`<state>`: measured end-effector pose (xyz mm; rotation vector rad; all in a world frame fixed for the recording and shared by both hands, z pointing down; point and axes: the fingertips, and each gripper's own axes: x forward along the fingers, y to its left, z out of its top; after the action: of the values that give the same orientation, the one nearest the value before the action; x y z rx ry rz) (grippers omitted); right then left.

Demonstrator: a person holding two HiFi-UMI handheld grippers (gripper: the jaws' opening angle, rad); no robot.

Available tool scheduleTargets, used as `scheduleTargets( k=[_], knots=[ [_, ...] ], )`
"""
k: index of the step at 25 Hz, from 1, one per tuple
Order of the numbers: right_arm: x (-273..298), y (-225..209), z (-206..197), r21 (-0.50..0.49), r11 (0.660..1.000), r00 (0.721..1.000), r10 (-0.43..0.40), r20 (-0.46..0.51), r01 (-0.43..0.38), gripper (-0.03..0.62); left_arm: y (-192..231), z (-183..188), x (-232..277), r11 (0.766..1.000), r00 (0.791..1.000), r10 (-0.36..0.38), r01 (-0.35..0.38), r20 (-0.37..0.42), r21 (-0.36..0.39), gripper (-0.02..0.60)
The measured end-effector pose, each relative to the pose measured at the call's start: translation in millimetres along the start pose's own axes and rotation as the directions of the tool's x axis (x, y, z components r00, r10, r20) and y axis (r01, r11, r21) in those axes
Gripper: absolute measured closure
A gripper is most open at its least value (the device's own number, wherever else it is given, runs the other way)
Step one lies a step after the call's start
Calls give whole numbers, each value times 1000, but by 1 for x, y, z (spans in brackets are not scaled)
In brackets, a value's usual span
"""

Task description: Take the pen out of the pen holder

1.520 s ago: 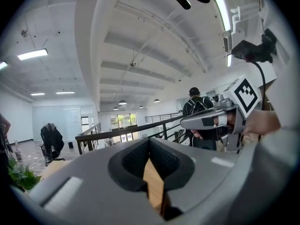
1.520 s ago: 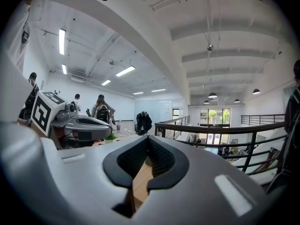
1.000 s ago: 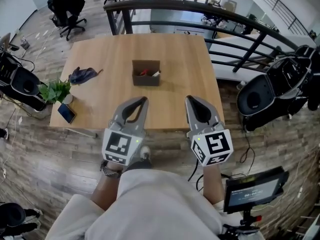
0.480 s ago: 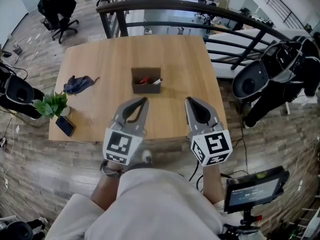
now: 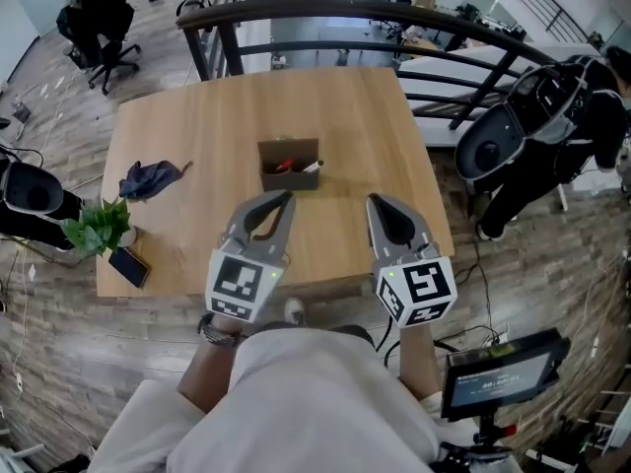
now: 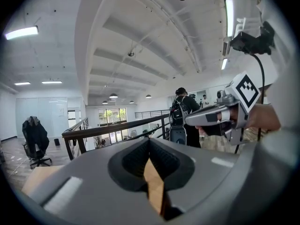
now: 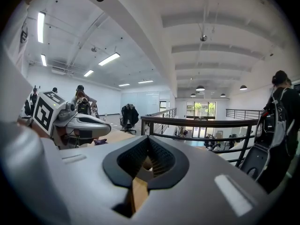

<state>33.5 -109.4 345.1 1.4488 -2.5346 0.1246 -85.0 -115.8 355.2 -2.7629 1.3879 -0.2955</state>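
Near the middle of the table [image 5: 197, 126] stands the pen holder [image 5: 289, 165], a small brown open box. Inside it lie a red pen [image 5: 284, 165] and a white pen [image 5: 312, 167], both leaning low in the box; finer detail is too small to tell.

On the near side of the holder, above the near edge of the table, the person holds both tools side by side, with the tips pointing toward the holder. The left hand-held gripper [image 5: 287, 196] has its jaws brought together at the tip, and its own view shows nothing between them, only a strip of the wooden table seen through the hollow behind the tip. The right hand-held gripper [image 5: 373, 198] is the same: jaws together, nothing held. Neither touches the holder or the pens. In the left gripper view the other tool appears at the right side, raised in a hand [image 6: 265, 118].

Toward the left edge of the table lies a dark blue cloth [image 5: 148, 177], well apart from the holder. At the near left corner lies a phone [image 5: 130, 265], and just beside it a small green plant [image 5: 99, 230] reaches over the left edge. Behind the far edge runs a dark railing [image 5: 325, 8].
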Motion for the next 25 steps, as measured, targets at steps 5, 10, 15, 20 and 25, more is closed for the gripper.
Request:
scheduleTargets(
  k=[5, 10, 15, 20, 25],
  knots=[
    [3, 4, -9, 4, 1000, 999, -17, -30, 17, 591, 5, -8, 9, 1000, 1000, -27, 27, -4, 2, 581],
    [4, 2, -18, 26, 999, 998, -35, -56, 36, 591, 5, -13, 17, 999, 999, -49, 49, -10, 3, 581],
    [9, 3, -16, 23, 999, 998, -29, -55, 30, 591, 9, -19, 22, 999, 998, -49, 49, -28, 8, 581],
    [15, -1, -19, 36, 999, 998, -19, -62, 21, 591, 12, -24, 29, 999, 998, -38, 40, -55, 25, 581],
    [29, -13, -22, 43, 999, 998, -2, -66, 5, 591, 15, -28, 45, 997, 995, -36, 42, -89, 60, 580]
  ],
)
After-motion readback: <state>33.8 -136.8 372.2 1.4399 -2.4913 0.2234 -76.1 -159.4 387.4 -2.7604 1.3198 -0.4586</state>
